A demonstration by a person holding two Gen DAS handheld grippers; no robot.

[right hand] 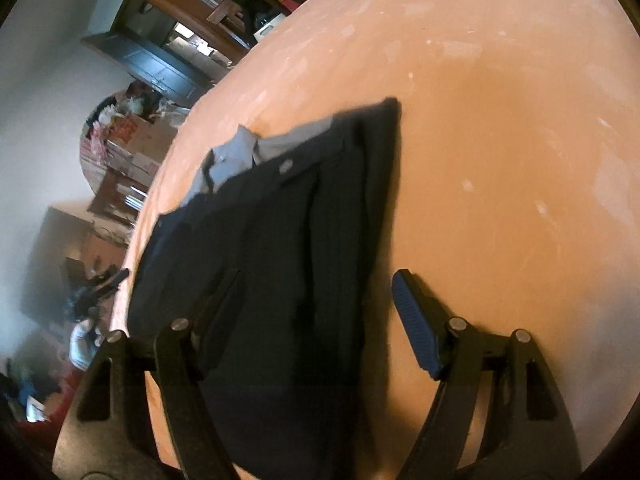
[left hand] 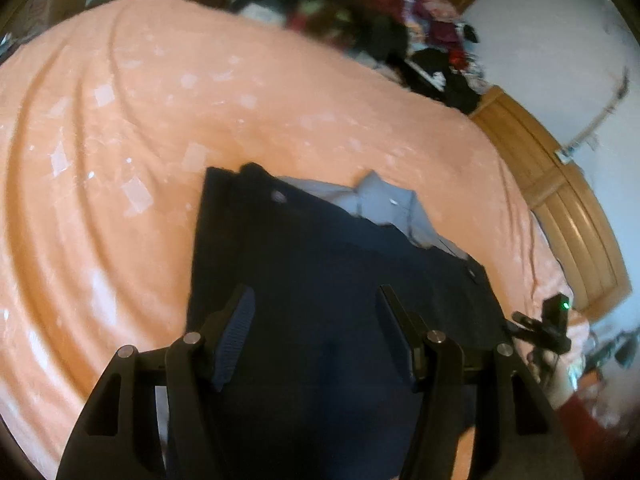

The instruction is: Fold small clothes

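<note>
Dark shorts (left hand: 320,280) lie flat on the orange bedspread (left hand: 140,120), waistband at the far end w/ pale lining (left hand: 384,204) and a button (left hand: 279,196) showing. Looks like they're spread out that way so a fold can run lengthwise or hem-to-waist; which one, can't say yet.

L gripper (left hand: 316,336) hangs over the near end of the shorts, fingers wide apart, nothing between them but cloth below. Whether the tips touch the fabric, can't tell. R gripper (right hand: 320,312) same story from the other side: fingers spread, left finger over the dark cloth, blue-padded right finger (right hand: 416,324) over bare bedspread, so it straddles the garment's edge. My read: both are lined up on the near hem corners, one per side, ready to pinch and carry the hem up toward the waistband. No fold visible yet, so early in the job.

Frames are blurry, so fine detail is shaky.
</note>
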